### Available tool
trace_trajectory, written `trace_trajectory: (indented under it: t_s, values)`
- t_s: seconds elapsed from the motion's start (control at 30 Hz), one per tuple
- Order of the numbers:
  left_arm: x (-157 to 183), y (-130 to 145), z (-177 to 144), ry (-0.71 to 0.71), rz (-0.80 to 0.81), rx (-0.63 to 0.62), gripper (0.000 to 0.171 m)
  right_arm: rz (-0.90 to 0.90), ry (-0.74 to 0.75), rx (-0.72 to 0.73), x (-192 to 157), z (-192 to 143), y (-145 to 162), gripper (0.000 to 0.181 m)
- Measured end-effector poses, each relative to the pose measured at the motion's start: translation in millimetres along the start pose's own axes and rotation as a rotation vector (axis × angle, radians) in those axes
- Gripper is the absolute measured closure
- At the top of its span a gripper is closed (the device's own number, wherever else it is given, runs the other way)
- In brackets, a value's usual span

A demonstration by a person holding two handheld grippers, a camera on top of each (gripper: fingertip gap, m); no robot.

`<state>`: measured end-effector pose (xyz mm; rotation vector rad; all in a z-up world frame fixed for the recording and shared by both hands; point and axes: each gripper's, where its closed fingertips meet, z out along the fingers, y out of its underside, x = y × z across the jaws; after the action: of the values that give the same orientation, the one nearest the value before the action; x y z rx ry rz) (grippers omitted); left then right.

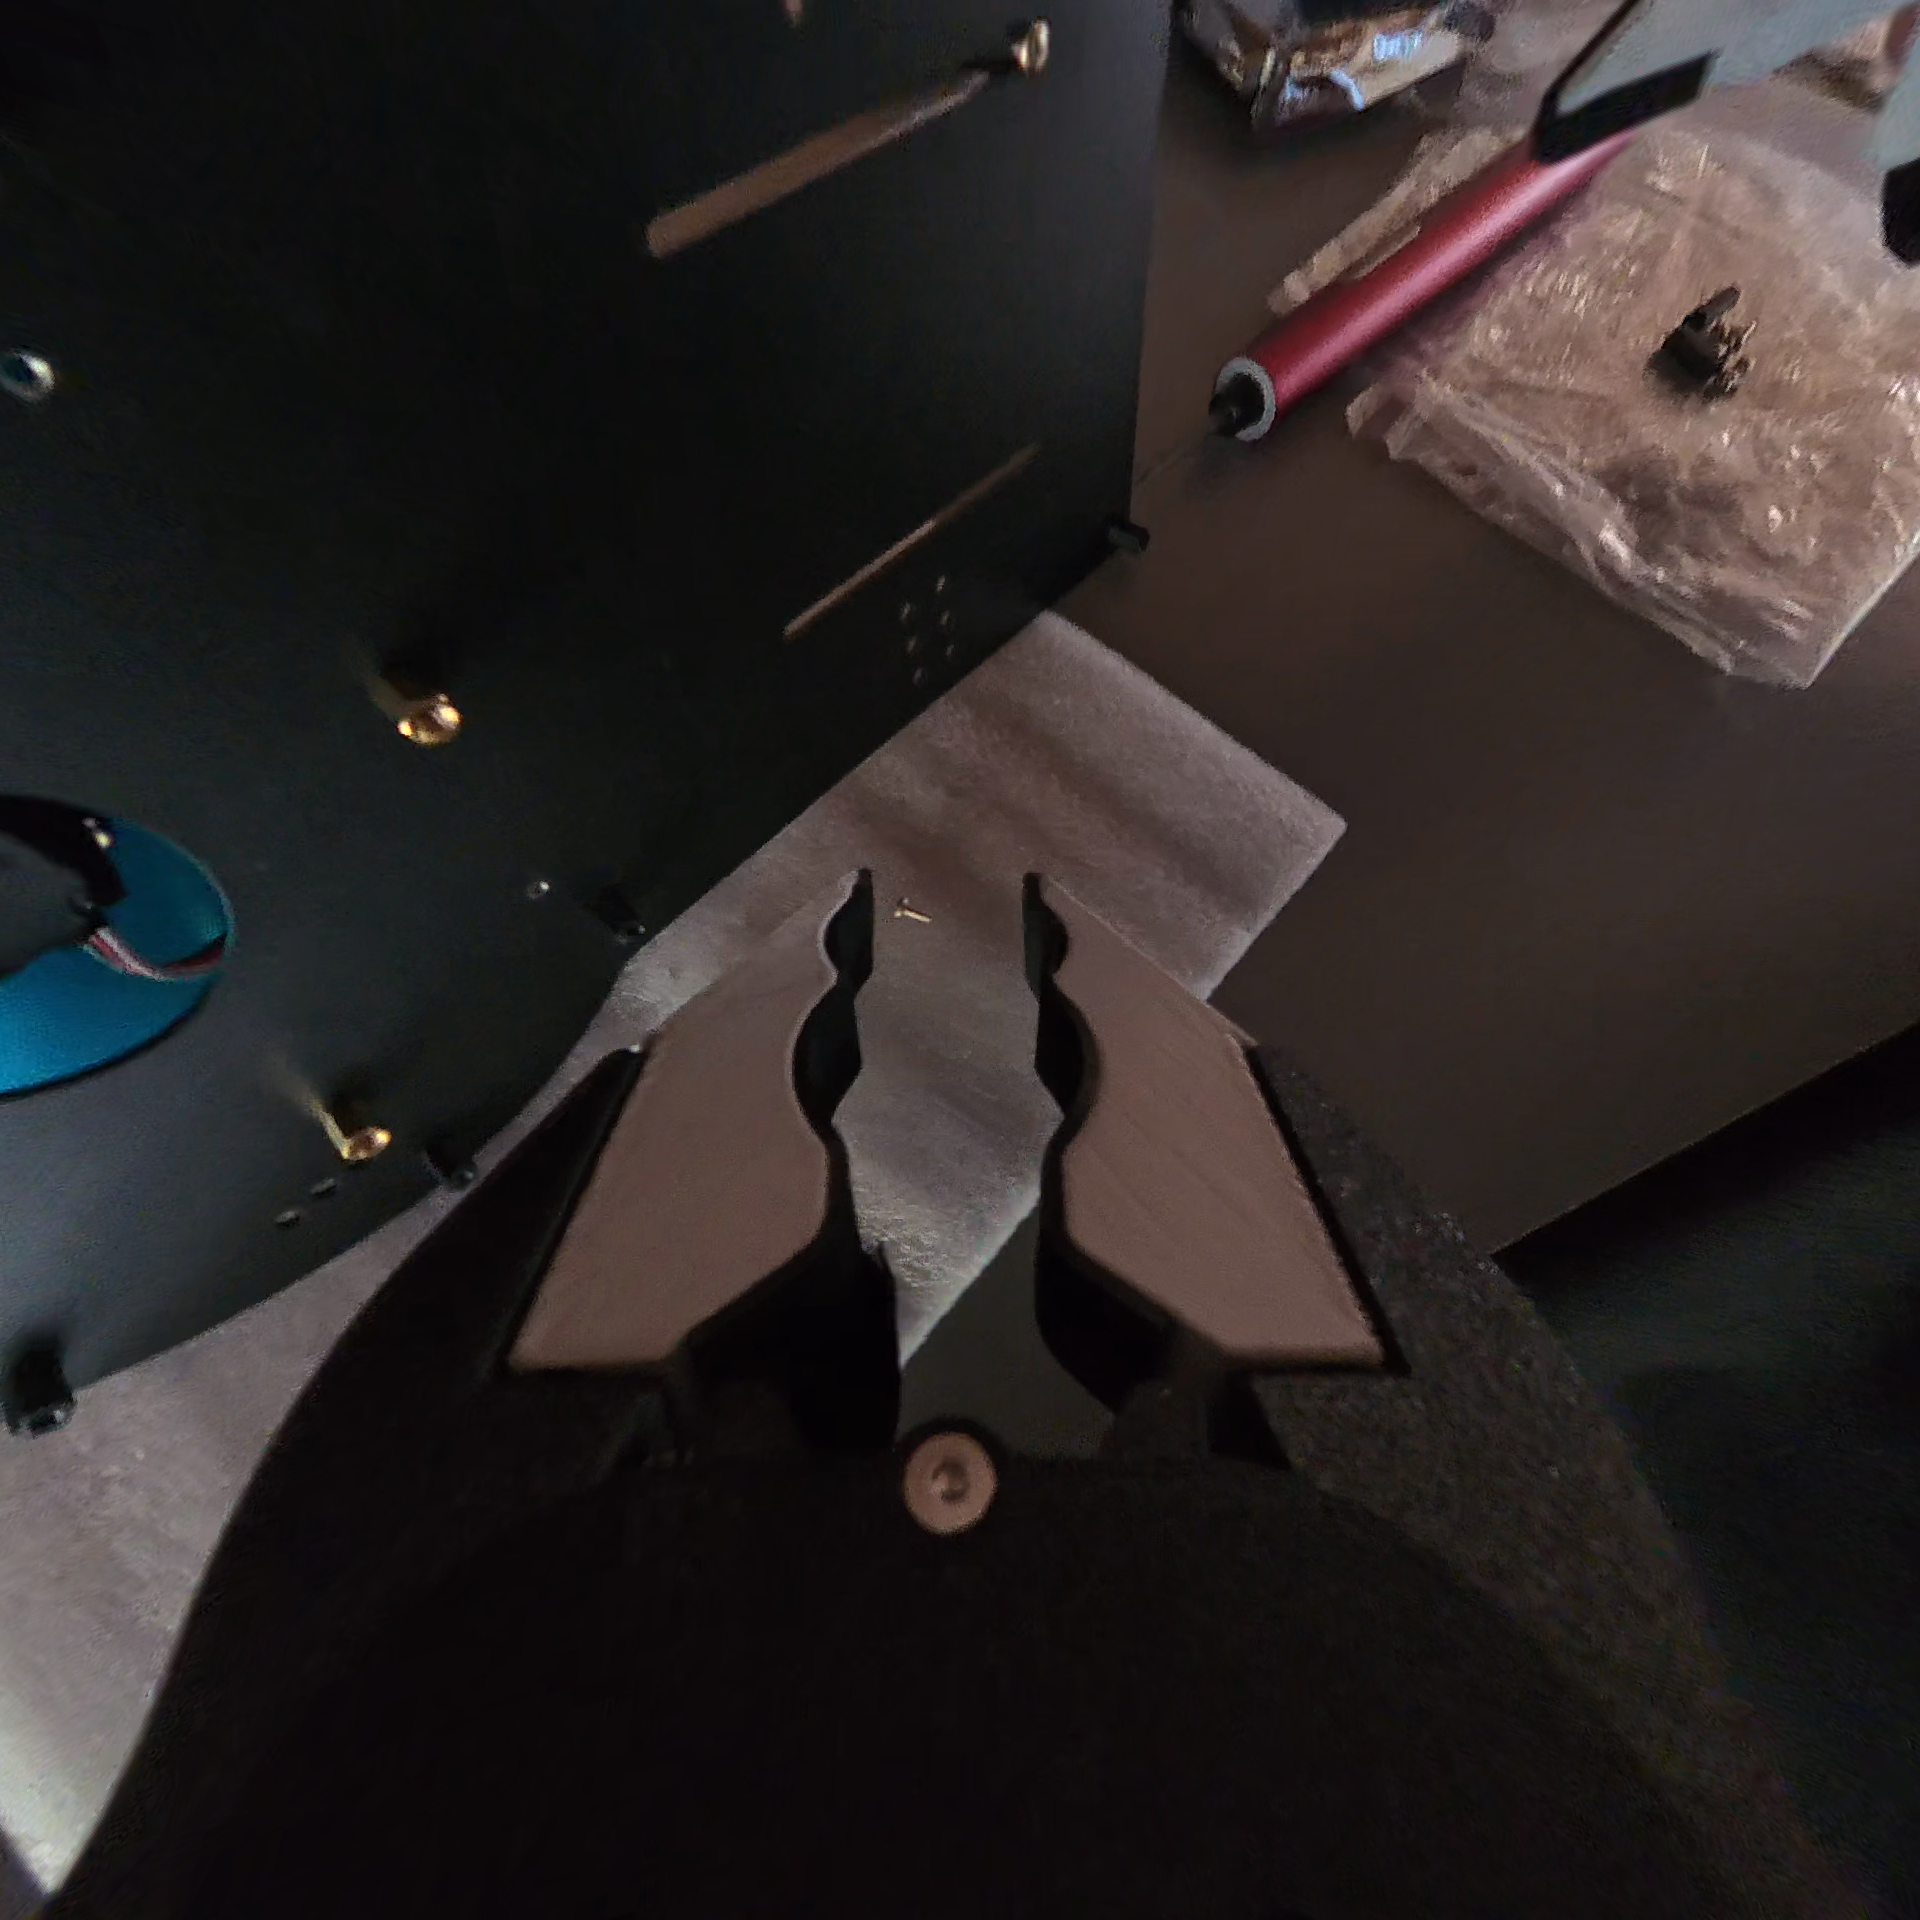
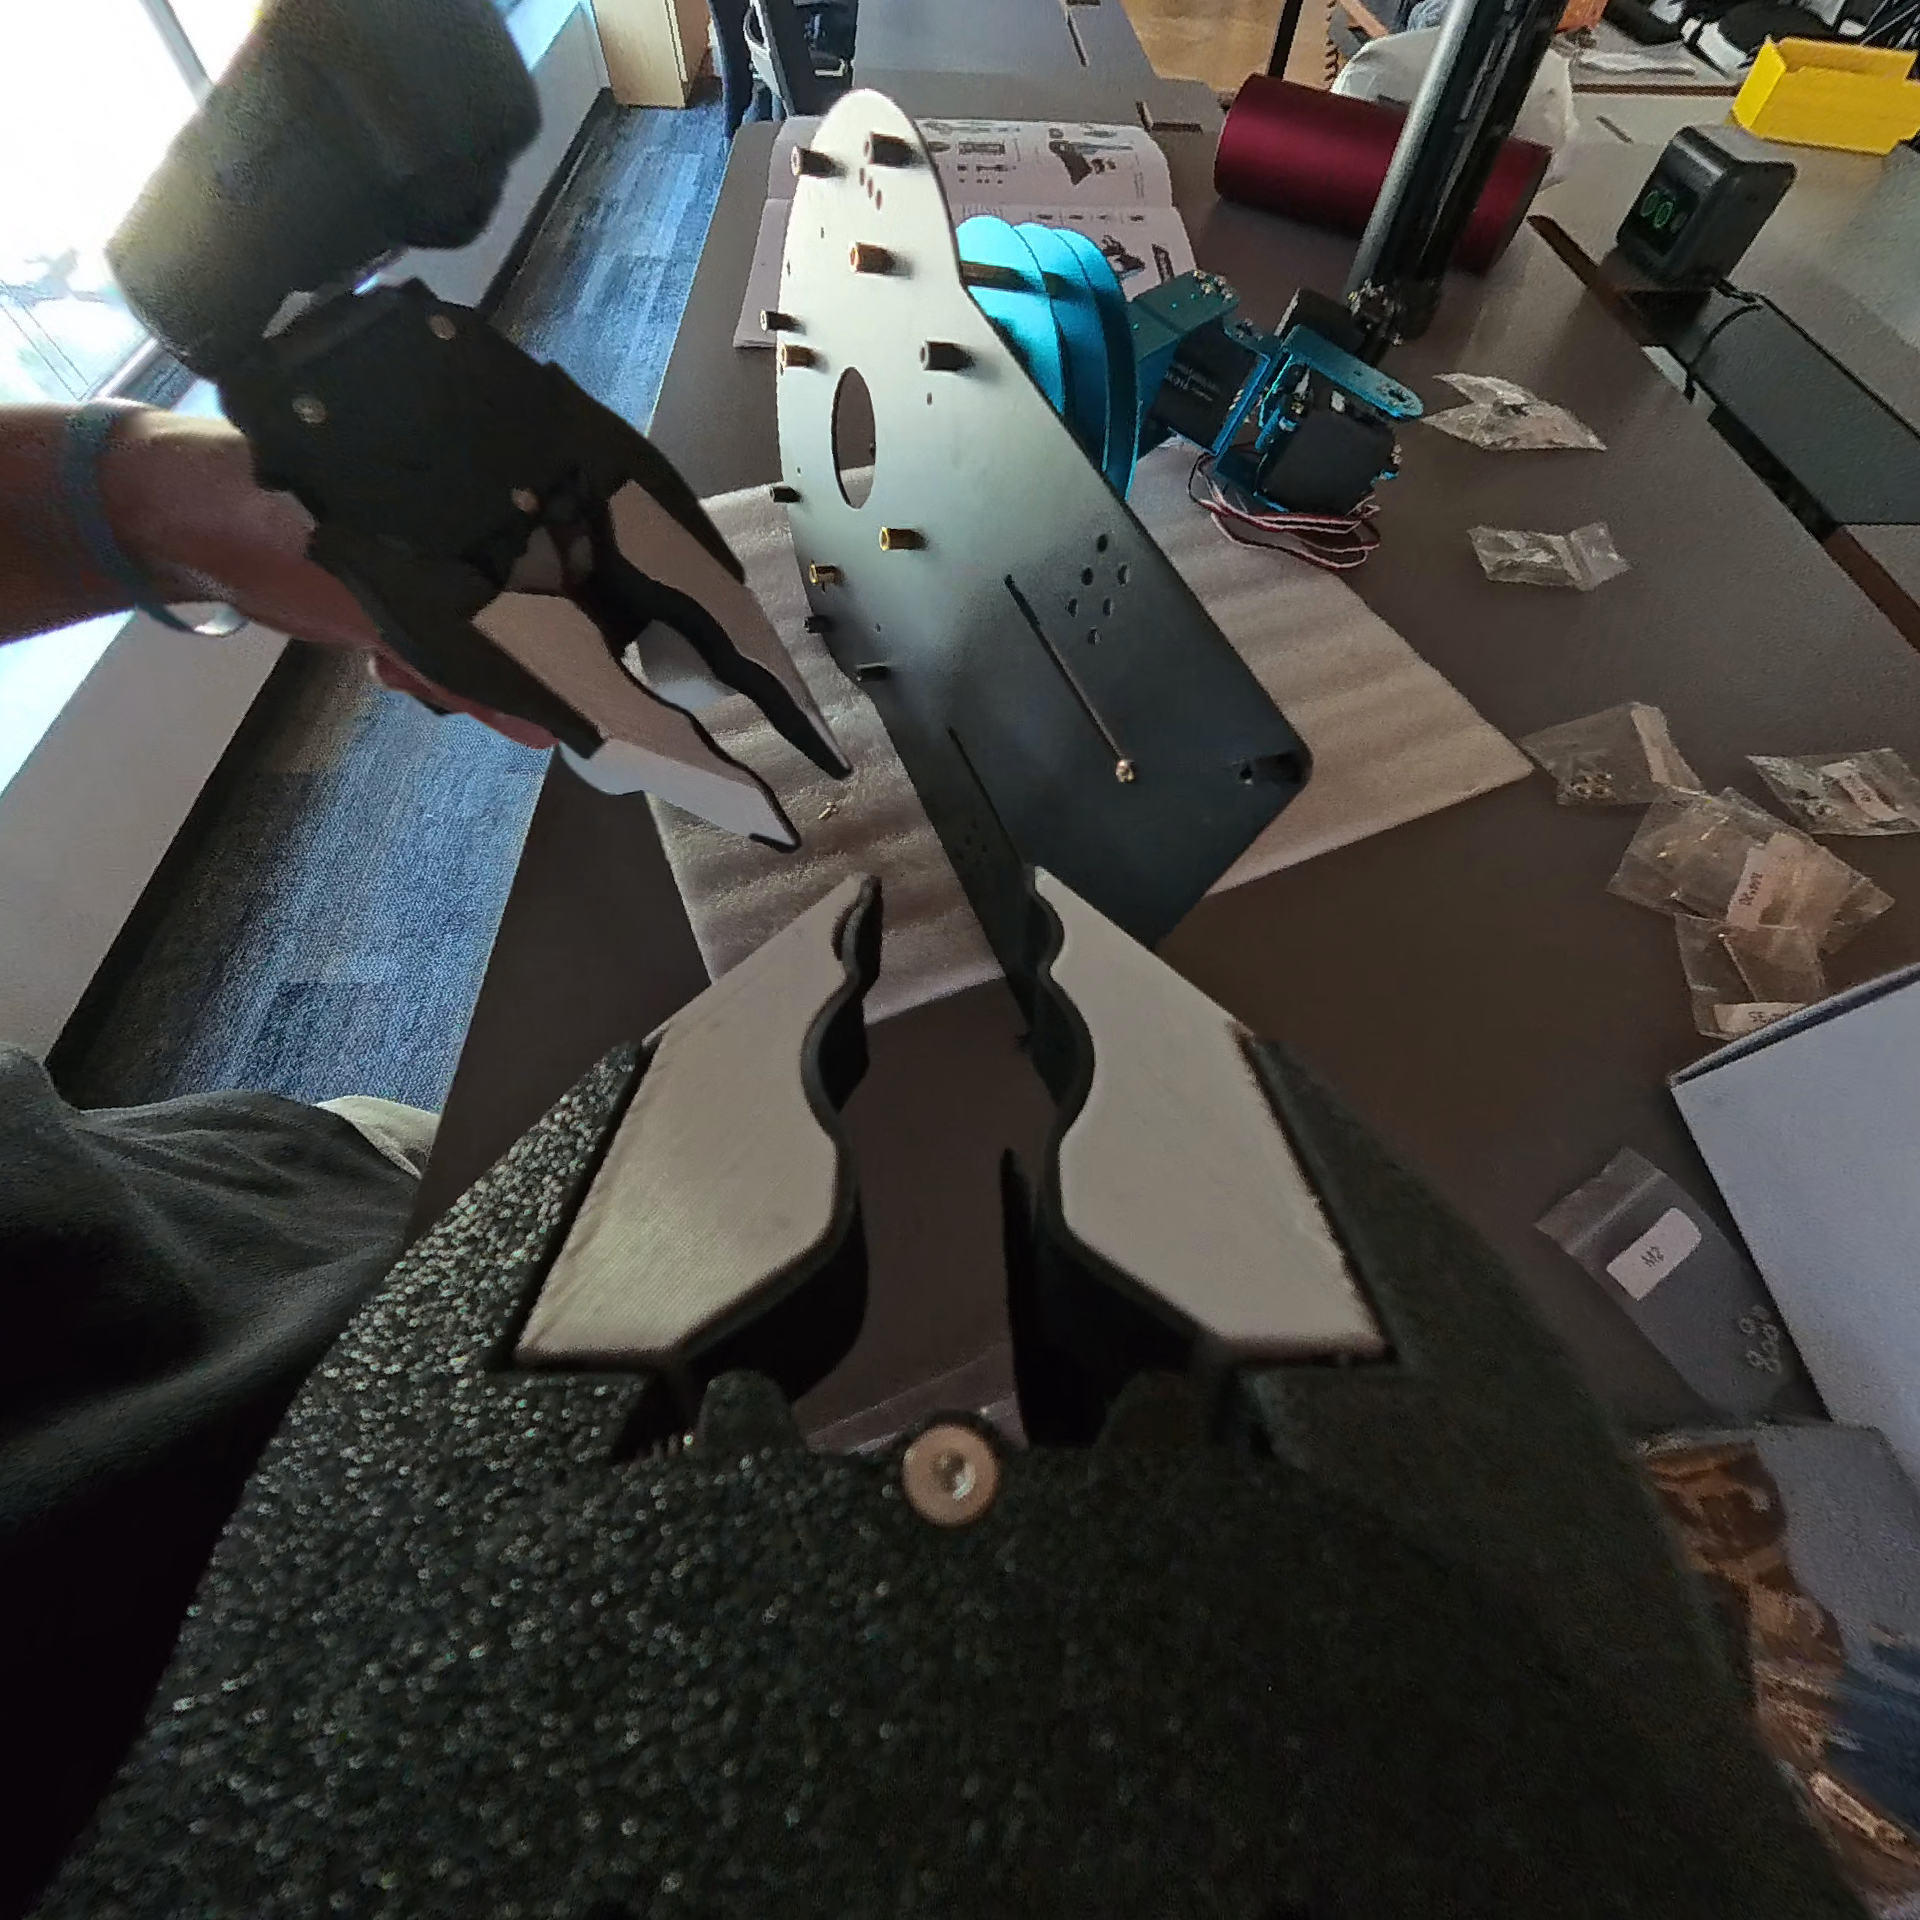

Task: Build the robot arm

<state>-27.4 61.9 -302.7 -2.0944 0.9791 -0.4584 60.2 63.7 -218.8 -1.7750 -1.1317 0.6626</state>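
Observation:
A black metal plate (image 1: 520, 468) with brass standoffs (image 1: 426, 717) stands on edge on a white foam sheet (image 1: 1039, 790); it also shows in the right wrist view (image 2: 997, 582). My left gripper (image 1: 945, 883) is open and empty, just above the foam. A tiny brass screw (image 1: 909, 912) lies between its fingertips. In the right wrist view the left gripper (image 2: 812, 805) hovers over that screw (image 2: 828, 810). My right gripper (image 2: 956, 883) holds a red-handled screwdriver (image 1: 1423, 281) in the air, its tip near the plate's corner. The screwdriver (image 2: 987, 842) looks dark there, lying along the right finger.
Blue discs (image 2: 1049, 312) and a blue servo bracket (image 2: 1278, 395) sit behind the plate. Several small plastic bags (image 2: 1745, 883) lie at the right, one with a black part (image 1: 1699, 332) on it. A booklet (image 2: 1039, 177), a red cylinder (image 2: 1340, 156) and a grey-blue box (image 2: 1818, 1174) share the table. The grippers' ends are close to 12 cm from one another.

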Motion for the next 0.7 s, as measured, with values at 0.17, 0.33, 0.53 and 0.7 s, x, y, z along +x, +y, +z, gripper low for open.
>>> trace_trajectory:
  t_s: [0.17, 0.33, 0.53, 0.7]
  values:
    - [6, 8, 7, 0.087, 0.026, -0.050, 0.144, -0.001, 0.000, -0.012, -4, 2, 2, 0.156]
    - [15, 12, -4, 0.109, -0.011, -0.033, 0.147, 0.018, 0.007, -0.019, -4, 1, 7, 0.157]
    - [18, 19, -8, 0.063, 0.000, -0.019, 0.151, 0.021, 0.006, -0.032, -3, 4, 10, 0.157]
    - [12, 17, -5, 0.031, 0.013, -0.014, 0.157, 0.015, 0.002, -0.033, -5, 6, 8, 0.158]
